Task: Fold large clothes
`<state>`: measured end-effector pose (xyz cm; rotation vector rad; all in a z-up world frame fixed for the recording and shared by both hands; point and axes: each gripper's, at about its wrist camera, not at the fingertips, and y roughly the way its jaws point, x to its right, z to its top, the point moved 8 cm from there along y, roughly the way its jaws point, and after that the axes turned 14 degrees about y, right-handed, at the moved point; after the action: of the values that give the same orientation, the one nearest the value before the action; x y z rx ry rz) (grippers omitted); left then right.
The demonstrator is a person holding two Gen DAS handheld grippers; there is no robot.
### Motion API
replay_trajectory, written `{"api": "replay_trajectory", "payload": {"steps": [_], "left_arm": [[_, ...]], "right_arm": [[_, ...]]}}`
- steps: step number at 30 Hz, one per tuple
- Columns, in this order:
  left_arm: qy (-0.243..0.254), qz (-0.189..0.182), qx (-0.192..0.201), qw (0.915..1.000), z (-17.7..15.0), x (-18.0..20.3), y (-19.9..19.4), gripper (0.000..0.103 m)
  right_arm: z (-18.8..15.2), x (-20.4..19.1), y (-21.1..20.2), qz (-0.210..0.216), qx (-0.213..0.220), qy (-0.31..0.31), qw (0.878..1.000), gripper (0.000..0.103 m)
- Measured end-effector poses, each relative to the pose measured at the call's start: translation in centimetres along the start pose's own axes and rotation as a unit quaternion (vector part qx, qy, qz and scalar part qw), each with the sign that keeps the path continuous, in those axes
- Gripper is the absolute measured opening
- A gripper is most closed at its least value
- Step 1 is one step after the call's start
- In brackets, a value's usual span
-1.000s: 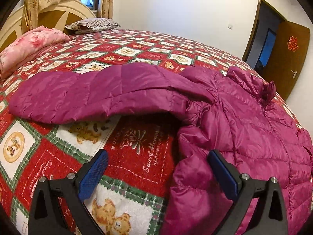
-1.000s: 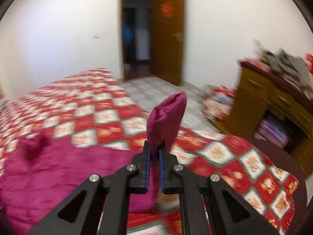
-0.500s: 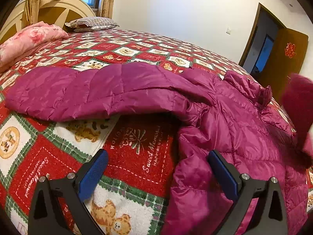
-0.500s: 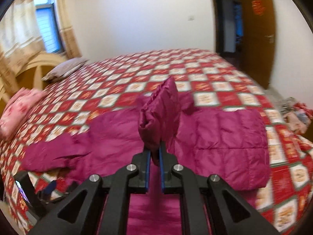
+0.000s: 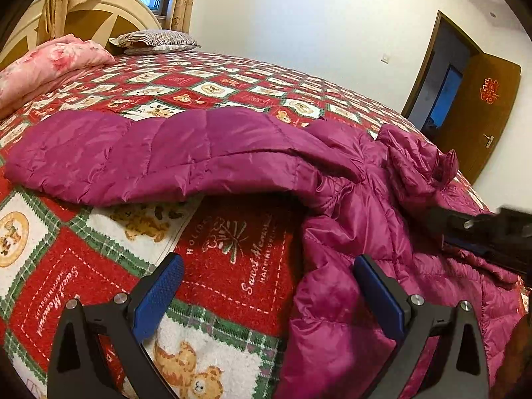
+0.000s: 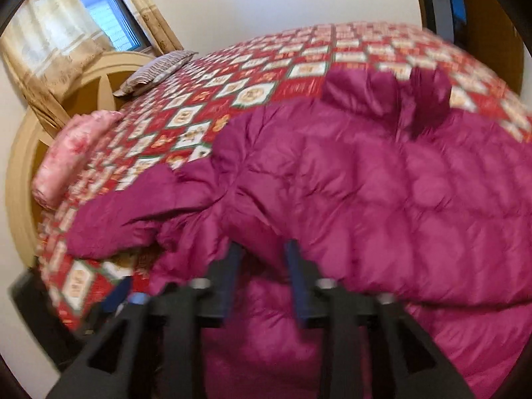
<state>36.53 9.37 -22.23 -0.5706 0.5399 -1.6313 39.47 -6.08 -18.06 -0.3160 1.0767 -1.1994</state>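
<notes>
Since a second ago, my right gripper [image 6: 262, 279] has swung across from the door side of the room and carried the jacket's sleeve over onto its body. Its jaws are opening now, the blue pads standing apart with folded purple fabric bunched just ahead of them; through the blur I judge the sleeve is released rather than pinched. My left gripper [image 5: 267, 294] has stayed put, jaws spread wide and holding nothing, one pad over the bear-print bedspread [image 5: 232, 79], the other at the jacket's near edge.

The jacket [image 5: 349, 206] is a purple quilted puffer lying spread on the bed, its other sleeve [image 5: 149, 156] stretched out flat toward the headboard side, the collar [image 5: 422, 166] crumpled at the far end.

I expect it to be light, soft and springy: the filling will puff a fold back up unless I press it down, and the shiny shell looks slippery, so a shallow pinch could slide off. The best hold is at a stitched seam or the cuff, where the fabric is thin and doubled. For the outstretched sleeve I would take the cuff end and lay it across the body too.
</notes>
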Motion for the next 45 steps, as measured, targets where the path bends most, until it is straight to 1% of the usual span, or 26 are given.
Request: {"api": "replay_trajectory", "payload": {"steps": [2, 3, 5, 7, 8, 9, 10, 11, 13, 15, 17, 18, 19, 21, 22, 23, 25, 27, 29, 31, 32, 34, 35, 41, 43, 45], "left_arm": [[0.0, 0.0, -0.001, 1.0, 0.0, 0.0, 0.0, 0.102], [0.0, 0.0, -0.001, 1.0, 0.0, 0.0, 0.0, 0.102], [0.002, 0.002, -0.005, 1.0, 0.0, 0.0, 0.1, 0.102], [0.005, 0.007, -0.01, 0.9999, 0.0, 0.1, 0.2, 0.102], [0.007, 0.01, -0.013, 0.9998, 0.0, 0.1, 0.3, 0.102], [0.011, 0.014, -0.019, 0.9997, 0.1, 0.2, 0.4, 0.102], [0.02, 0.022, -0.028, 0.9992, 0.1, 0.4, 0.5, 0.102], [0.027, 0.027, -0.034, 0.9987, 0.2, 0.5, 0.6, 0.102], [0.046, 0.021, -0.044, 0.9977, 0.5, 1.1, 0.2, 0.102], [0.067, 0.016, -0.042, 0.9967, 1.5, 1.8, -0.9, 0.102], [0.076, 0.006, -0.016, 0.9969, 3.5, 2.9, -2.8, 0.102], [0.078, -0.001, -0.003, 0.9969, 4.5, 3.5, -3.5, 0.102], [0.081, -0.007, 0.01, 0.9967, 5.7, 4.2, -4.1, 0.102], [0.094, -0.009, 0.023, 0.9952, 7.9, 5.9, -4.3, 0.102], [0.105, -0.003, 0.023, 0.9942, 8.9, 6.8, -3.8, 0.102], [0.11, 0.006, 0.019, 0.9937, 9.4, 7.3, -3.1, 0.102], [0.119, 0.03, 0.004, 0.9924, 10.1, 8.6, -1.1, 0.102], [0.124, 0.045, -0.002, 0.9913, 10.0, 9.7, 0.9, 0.102], [0.13, 0.07, -0.014, 0.9889, 9.3, 10.2, 2.6, 0.102], [0.138, 0.096, -0.042, 0.9848, 7.8, 10.4, 4.5, 0.102], [0.143, 0.105, -0.056, 0.9825, 6.8, 10.3, 5.5, 0.102], [0.148, 0.103, -0.077, 0.9807, 5.3, 10.4, 6.8, 0.102], [0.144, 0.099, -0.085, 0.981, 5.2, 10.2, 7.1, 0.102], [0.141, 0.093, -0.091, 0.9815, 5.0, 10.2, 7.5, 0.102], [0.132, 0.082, -0.09, 0.9837, 5.2, 10.0, 7.4, 0.102], [0.113, 0.061, -0.08, 0.9885, 5.6, 9.4, 6.3, 0.102]], "right_arm": [[0.3, -0.2, -2.5, 0.032, 0.017, 0.004, 0.999, 0.045], [0.7, -0.1, -4.0, 0.034, 0.035, -0.001, 0.999, 0.045], [2.0, 1.2, -7.4, 0.023, 0.081, -0.002, 0.996, 0.045], [3.7, 3.9, -10.1, -0.01, 0.129, 0.012, 0.992, 0.045], [4.9, 6.1, -11.6, -0.041, 0.156, 0.03, 0.987, 0.045], [5.7, 7.8, -12.4, -0.062, 0.169, 0.045, 0.983, 0.045], [6.7, 10.9, -13.4, -0.096, 0.183, 0.077, 0.975, 0.044], [7.2, 12.6, -13.7, -0.113, 0.188, 0.096, 0.971, 0.039], [7.8, 17.9, -14.4, -0.15, 0.195, 0.152, 0.957, 0.034], [7.5, 21.6, -14.0, -0.168, 0.187, 0.189, 0.949, 0.034], [6.9, 23.5, -12.5, -0.169, 0.157, 0.204, 0.951, 0.033], [6.0, 24.0, -11.1, -0.165, 0.136, 0.207, 0.955, 0.033], [5.4, 24.1, -10.1, -0.165, 0.126, 0.199, 0.958, 0.033], [5.0, 23.1, -9.3, -0.189, 0.137, 0.149, 0.961, 0.034], [4.8, 22.4, -8.9, -0.207, 0.142, 0.124, 0.96, 0.034], [4.7, 22.1, -8.7, -0.218, 0.143, 0.109, 0.959, 0.036], [4.5, 21.3, -8.5, -0.235, 0.144, 0.088, 0.957, 0.036], [4.2, 21.2, -8.6, -0.239, 0.146, 0.085, 0.956, 0.038], [4.0, 20.8, -8.7, -0.226, 0.149, 0.086, 0.959, 0.042], [4.1, 20.7, -8.6, -0.22, 0.152, 0.088, 0.96, 0.042], [4.0, 21.4, -9.0, -0.218, 0.153, 0.088, 0.96, 0.043], [4.2, 21.1, -8.6, -0.216, 0.155, 0.086, 0.96, 0.045], [4.3, 21.3, -8.5, -0.215, 0.157, 0.084, 0.96, 0.046], [4.5, 21.2, -8.0, -0.228, 0.159, 0.07, 0.958, 0.051], [4.5, 21.2, -7.9, -0.228, 0.159, 0.069, 0.958, 0.052], [4.5, 21.2, -8.0, -0.224, 0.16, 0.072, 0.959, 0.052]]}}
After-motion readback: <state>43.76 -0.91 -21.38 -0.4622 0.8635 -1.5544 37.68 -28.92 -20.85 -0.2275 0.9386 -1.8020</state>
